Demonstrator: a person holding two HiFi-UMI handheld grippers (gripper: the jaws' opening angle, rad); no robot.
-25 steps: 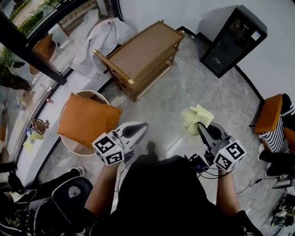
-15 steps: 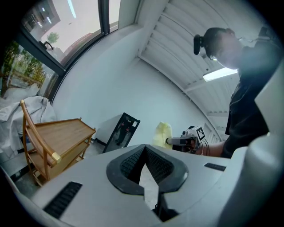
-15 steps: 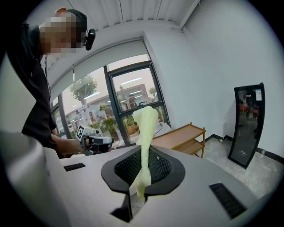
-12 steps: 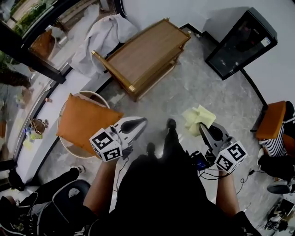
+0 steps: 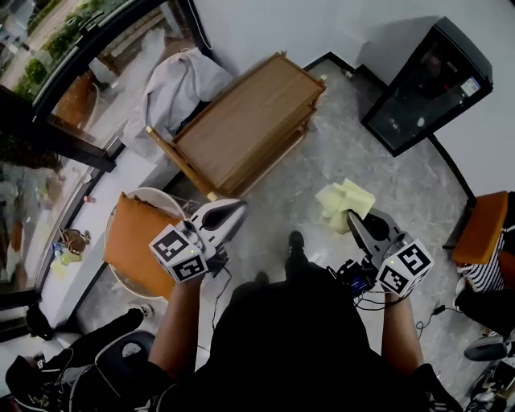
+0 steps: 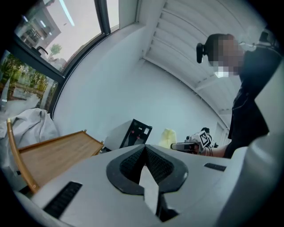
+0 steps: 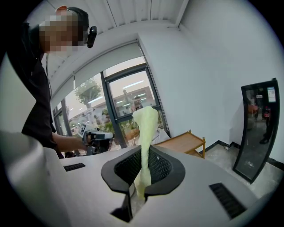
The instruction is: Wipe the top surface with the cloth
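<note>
**rag_watcher:** Your right gripper is pinching the cloth, a thin, floppy pale-yellow rag. In the right gripper view it stands up out of the ribbed black pads like a crumpled stalk. So the cloth's up in the air over the grey stone-look floor, well apart from the top surface.

**shelfguy:** Yep, and your left gripper is pressed together on nothing. Its own view shows the meshed left pads meeting in a tight V. That top surface is a flat rectangular wooden board with fine grain and a raised lip, sitting on a slatted shelf unit. A rumpled white sheet is heaped just beside it by the window.

**rag_watcher:** Other stuff near you: a plump orange cushion resting on a round white base, and a glossy black cabinet against the plain white wall.

**shelfguy:** Versus half a second ago, the shelf unit fills more of the head view and lies nearer your left gripper, and your shoe shows lower down. The cloth hasn't slipped; it stays clamped on the right, and your left stays closed and empty.
</note>
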